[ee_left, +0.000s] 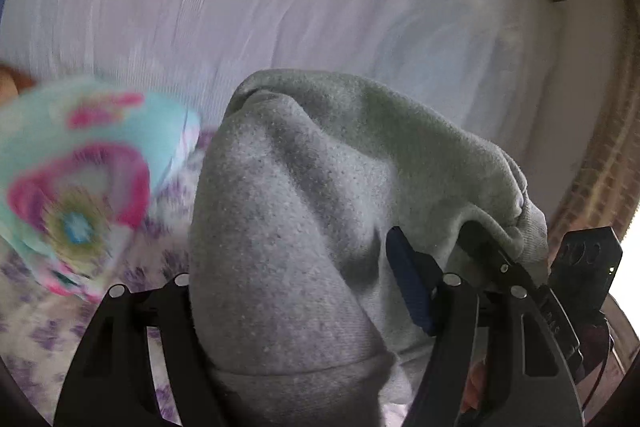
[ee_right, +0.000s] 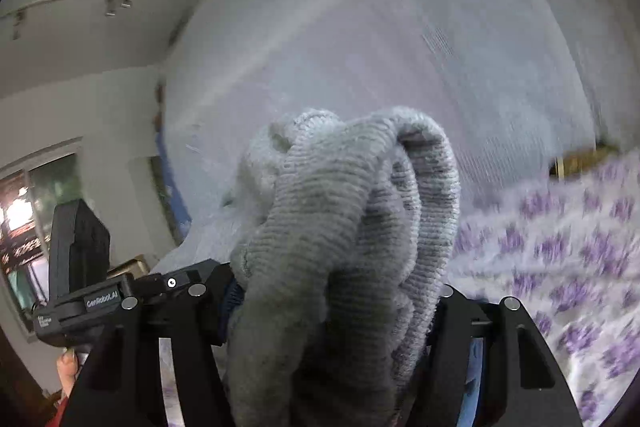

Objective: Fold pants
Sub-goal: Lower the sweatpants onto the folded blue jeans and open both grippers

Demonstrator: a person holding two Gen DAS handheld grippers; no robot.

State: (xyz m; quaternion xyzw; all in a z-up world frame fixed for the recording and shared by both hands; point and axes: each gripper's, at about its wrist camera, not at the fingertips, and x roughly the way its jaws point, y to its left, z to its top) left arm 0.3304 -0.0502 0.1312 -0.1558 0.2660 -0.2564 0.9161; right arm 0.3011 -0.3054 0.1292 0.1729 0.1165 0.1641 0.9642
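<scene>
A: In the left wrist view we see the grey pants [ee_left: 304,211] bunched up between the black fingers [ee_left: 132,339] of the left gripper [ee_left: 312,283]. The cloth fills the whole gap and bulges up over the tips, so we read the fingers as clamped on a thick wad of fabric.

B: We agree. In the right wrist view the right gripper [ee_right: 324,295] holds the same pants [ee_right: 340,227], here a ribbed band, rolled into thick folds and standing up between the two fingers [ee_right: 500,347]. They are clenched on it too, set wide by the bulk of the cloth.

A: So we have the pants lifted off the bed, held in both grippers, hanging down toward the cameras.

B: Below them we see the bedsheet [ee_right: 568,251], white with purple flowers, on the right in the right view and at the near left in the left view.

A: On the left in our left view lies a turquoise cloth [ee_left: 80,183] with pink and green patterns, blurred, resting on the sheet beside the pants.

B: Far behind both we see a pale sheer curtain [ee_left: 280,7], also blurred. At the near left of the right view the other gripper's black body shows, with a fingertip of the person [ee_right: 66,367] under it.
</scene>
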